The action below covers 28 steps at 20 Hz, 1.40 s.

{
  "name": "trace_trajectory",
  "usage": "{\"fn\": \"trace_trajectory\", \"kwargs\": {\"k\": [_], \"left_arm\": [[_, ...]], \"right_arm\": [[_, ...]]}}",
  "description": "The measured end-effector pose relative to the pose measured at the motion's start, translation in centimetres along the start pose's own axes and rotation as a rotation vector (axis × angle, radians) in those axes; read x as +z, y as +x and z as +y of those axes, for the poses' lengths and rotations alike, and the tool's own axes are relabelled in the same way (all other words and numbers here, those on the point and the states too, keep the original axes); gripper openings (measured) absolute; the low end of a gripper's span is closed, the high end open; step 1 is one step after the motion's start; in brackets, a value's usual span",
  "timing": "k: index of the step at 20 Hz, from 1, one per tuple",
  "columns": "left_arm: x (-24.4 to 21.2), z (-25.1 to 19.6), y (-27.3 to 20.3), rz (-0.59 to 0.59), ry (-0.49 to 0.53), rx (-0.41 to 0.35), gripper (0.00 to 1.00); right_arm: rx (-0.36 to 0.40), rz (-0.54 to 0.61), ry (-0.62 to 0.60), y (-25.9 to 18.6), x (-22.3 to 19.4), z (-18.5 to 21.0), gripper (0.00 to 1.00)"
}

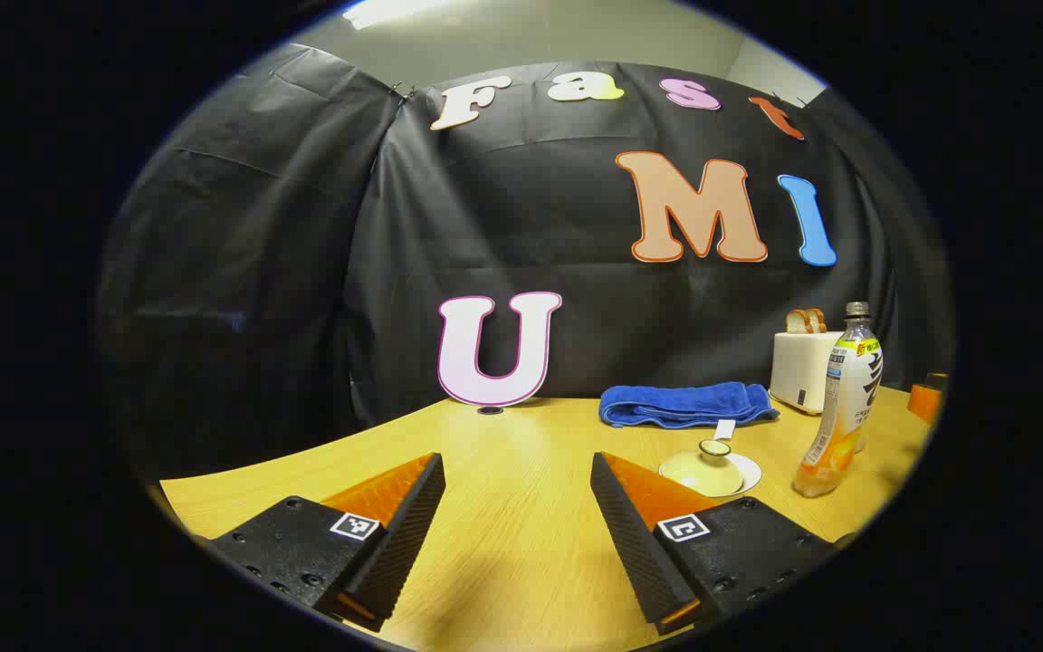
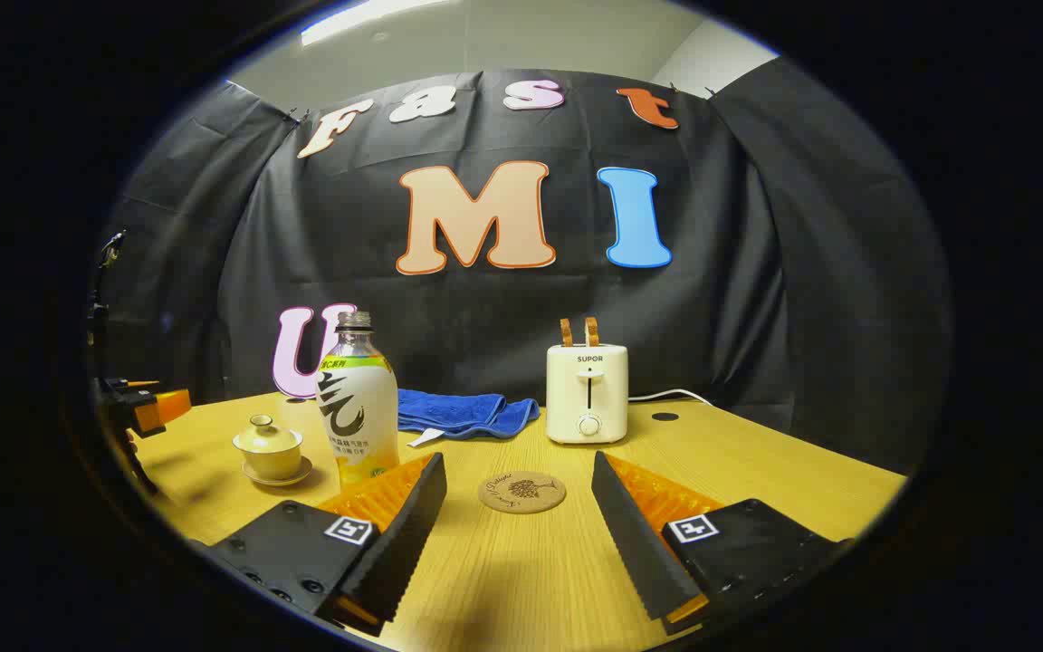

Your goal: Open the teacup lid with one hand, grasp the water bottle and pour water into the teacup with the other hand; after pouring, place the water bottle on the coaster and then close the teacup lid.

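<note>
The pale yellow lidded teacup (image 2: 269, 447) stands on its saucer at the left of the wooden table, lid on. In the left gripper view the teacup (image 1: 710, 468) sits just past my right finger. The water bottle (image 2: 357, 405) stands upright next to the cup, with no cap on its neck; it shows as the bottle (image 1: 840, 405) at the right in the left gripper view. A round cork coaster (image 2: 521, 492) lies ahead between my right gripper's fingers. My left gripper (image 1: 518, 530) is open over bare table. My right gripper (image 2: 519, 534) is open and holds nothing. The left gripper (image 2: 146, 409) appears at the far left.
A folded blue towel (image 2: 464, 412) lies at the back of the table. A white toaster (image 2: 587, 392) with bread slices stands to the right of it, its cord trailing right. The black cloth wall closes the back. An orange object (image 1: 926, 397) sits at the right edge.
</note>
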<state>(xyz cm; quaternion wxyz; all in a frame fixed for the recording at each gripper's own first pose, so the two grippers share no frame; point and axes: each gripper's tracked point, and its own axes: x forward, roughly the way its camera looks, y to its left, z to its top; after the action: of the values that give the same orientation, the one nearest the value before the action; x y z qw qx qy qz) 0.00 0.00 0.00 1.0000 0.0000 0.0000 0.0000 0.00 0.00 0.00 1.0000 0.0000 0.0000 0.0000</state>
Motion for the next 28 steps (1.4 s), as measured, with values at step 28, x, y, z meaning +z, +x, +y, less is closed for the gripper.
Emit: {"fn": "trace_trajectory", "kwargs": {"k": [28], "left_arm": [[-0.1, -1.8, 0.4, -0.003, -0.005, -0.074, 0.95]], "right_arm": [[0.001, 0.001, 0.007, -0.1, 0.3, 0.0, 1.0]]}}
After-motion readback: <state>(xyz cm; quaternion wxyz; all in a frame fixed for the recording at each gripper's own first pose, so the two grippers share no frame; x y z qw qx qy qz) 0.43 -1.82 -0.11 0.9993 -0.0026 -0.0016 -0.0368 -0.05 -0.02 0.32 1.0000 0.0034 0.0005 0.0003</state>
